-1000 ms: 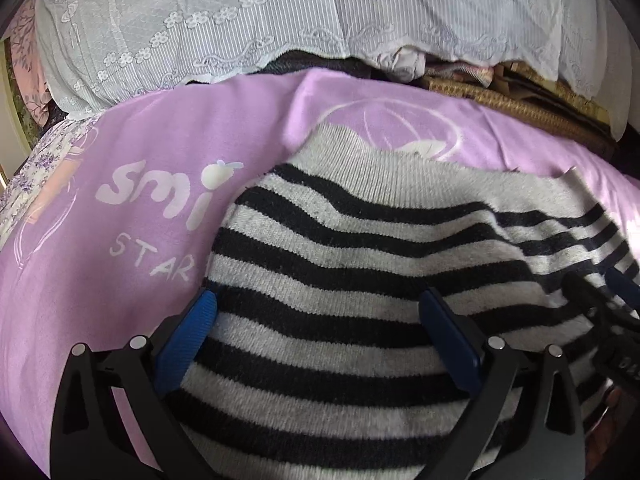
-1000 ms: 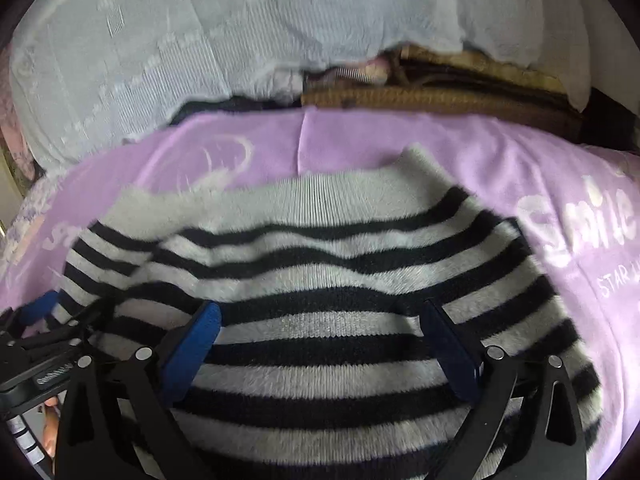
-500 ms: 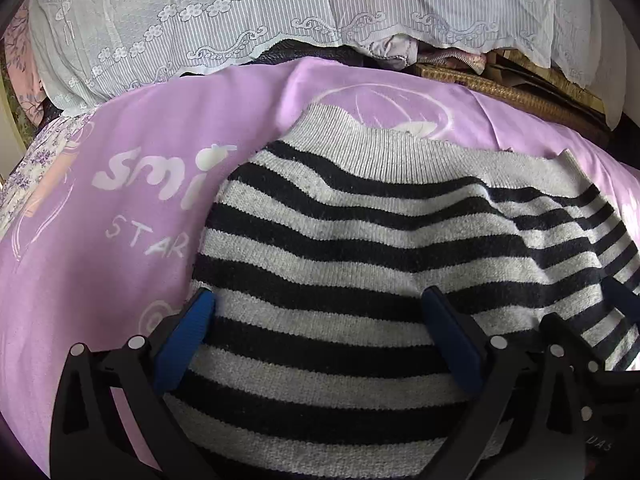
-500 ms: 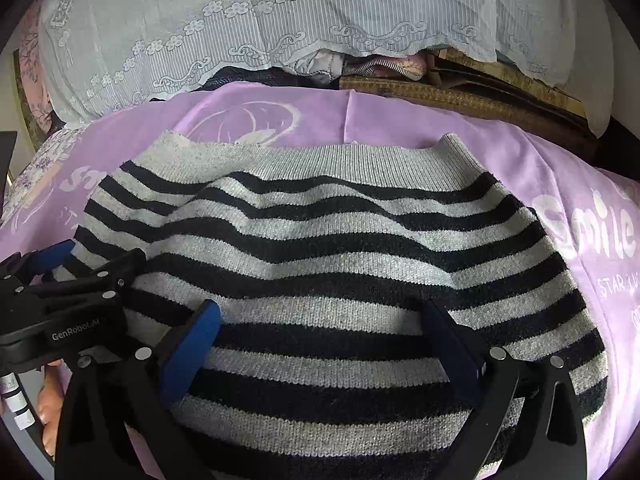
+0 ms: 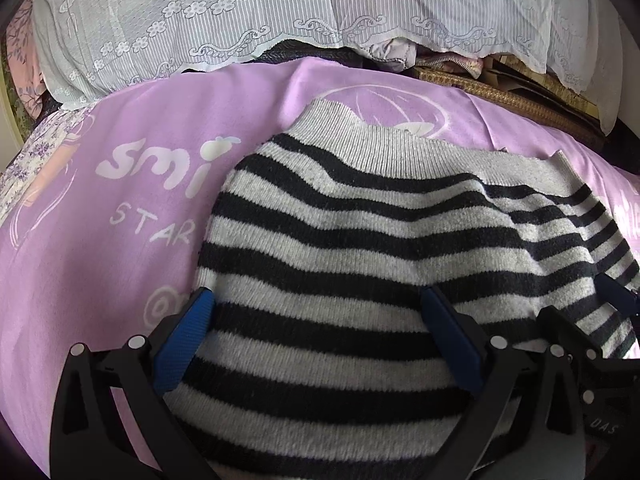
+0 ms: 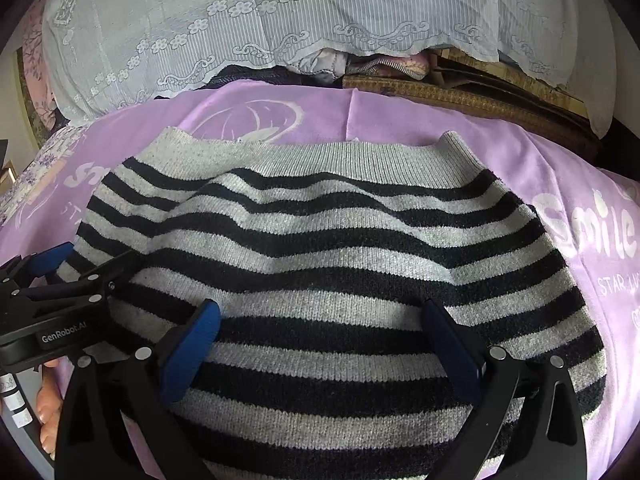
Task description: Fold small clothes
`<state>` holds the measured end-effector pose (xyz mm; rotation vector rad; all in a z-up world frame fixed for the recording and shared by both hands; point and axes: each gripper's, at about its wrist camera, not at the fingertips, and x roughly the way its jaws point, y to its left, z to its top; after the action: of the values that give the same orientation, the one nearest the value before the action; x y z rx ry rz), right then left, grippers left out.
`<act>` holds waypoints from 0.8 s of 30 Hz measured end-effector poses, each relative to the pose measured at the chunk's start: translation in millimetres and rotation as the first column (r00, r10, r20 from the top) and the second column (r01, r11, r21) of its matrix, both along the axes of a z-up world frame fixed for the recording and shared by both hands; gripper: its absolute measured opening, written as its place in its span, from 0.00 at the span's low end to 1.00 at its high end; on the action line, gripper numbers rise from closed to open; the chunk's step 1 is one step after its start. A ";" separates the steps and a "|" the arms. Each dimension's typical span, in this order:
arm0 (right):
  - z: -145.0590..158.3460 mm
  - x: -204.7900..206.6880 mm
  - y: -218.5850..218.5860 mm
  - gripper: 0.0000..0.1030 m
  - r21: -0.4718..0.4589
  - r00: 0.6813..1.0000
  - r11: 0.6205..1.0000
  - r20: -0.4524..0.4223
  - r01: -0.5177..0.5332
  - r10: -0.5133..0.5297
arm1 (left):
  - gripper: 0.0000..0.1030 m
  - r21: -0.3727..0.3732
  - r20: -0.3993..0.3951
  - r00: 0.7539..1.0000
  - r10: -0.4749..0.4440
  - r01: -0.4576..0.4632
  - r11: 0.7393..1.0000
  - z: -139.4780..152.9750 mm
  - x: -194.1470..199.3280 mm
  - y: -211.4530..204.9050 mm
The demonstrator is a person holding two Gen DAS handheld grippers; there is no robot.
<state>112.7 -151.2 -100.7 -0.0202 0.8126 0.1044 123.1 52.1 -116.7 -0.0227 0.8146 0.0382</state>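
A grey and black striped knit sweater lies on a purple sheet, its plain grey ribbed band at the far edge. My left gripper is open, its blue pads wide apart above the sweater's near left part. My right gripper is open too, above the near right part of the sweater. The right gripper also shows at the right edge of the left wrist view; the left gripper shows at the left edge of the right wrist view. Neither holds cloth.
A white lace cover drapes over a pile at the back. A woven mat and bundled clothes lie under it. The purple sheet carries white "Smile" lettering on both sides. A floral cloth lies far left.
Both grippers have stayed open and drawn back slightly toward the sweater's near edge. The sweater now lies flat and settled, with a slight ridge across its middle.
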 end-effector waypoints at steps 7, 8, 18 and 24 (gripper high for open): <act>1.9 -22.1 -14.9 0.97 0.046 1.000 0.999 0.013 0.005 -0.006 | 0.96 0.016 0.002 1.000 -0.006 0.006 1.000 -0.6 -36.3 8.0; 2.4 -24.9 -18.1 0.97 0.062 1.000 0.998 0.016 0.005 -0.006 | 0.96 0.021 0.008 1.000 0.003 -0.003 1.000 0.9 -41.1 10.2; 33.3 -24.8 -69.7 0.97 0.531 0.989 0.846 0.143 -0.050 -0.032 | 0.96 -0.171 0.059 0.989 -0.133 0.141 0.975 41.0 -23.8 -10.8; -3.1 19.3 -71.1 0.96 0.614 0.997 0.787 -0.003 -0.055 0.072 | 0.96 -0.040 -0.050 0.994 -0.095 0.093 0.995 1.5 18.7 -34.2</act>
<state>132.0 -222.3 -103.7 0.5783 0.7728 0.4343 141.8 17.9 -115.2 -0.0192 0.8670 -0.0658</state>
